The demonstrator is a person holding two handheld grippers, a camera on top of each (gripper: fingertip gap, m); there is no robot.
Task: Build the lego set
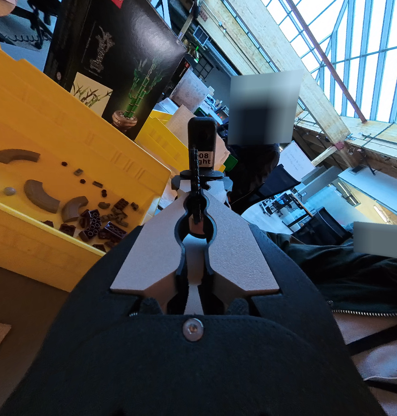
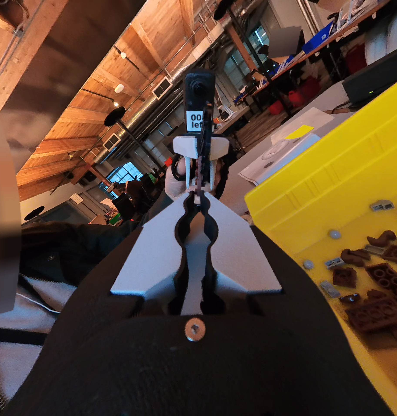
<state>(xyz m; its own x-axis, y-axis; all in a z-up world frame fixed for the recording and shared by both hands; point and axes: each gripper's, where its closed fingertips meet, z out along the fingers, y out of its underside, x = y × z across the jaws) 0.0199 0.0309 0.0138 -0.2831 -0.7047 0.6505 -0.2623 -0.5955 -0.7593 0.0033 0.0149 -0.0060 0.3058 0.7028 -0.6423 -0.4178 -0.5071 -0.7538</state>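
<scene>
A thin black lego plate point(image 1: 195, 180) is held edge-on in the air between my two grippers, which face each other. My left gripper point(image 1: 195, 195) is shut on its near edge. In the right wrist view the plate point(image 2: 205, 139) has a reddish-brown strip along it, and my right gripper point(image 2: 198, 195) is shut on its other edge. The left gripper point(image 2: 199, 188) shows there too, its white fingers on either side of the plate. Loose dark brown bricks point(image 1: 93, 225) and curved brown pieces point(image 1: 41, 199) lie in a yellow bin point(image 1: 91, 126).
The set's black box point(image 1: 116, 63) leans behind the bin. In the right wrist view the yellow bin point(image 2: 316, 180) with brown and grey pieces point(image 2: 377, 310) is at the right, with a white booklet point(image 2: 283, 153) on the table beyond. A person's dark jacket point(image 1: 339, 270) is close by. Left and right tips are no more than a few centimetres apart.
</scene>
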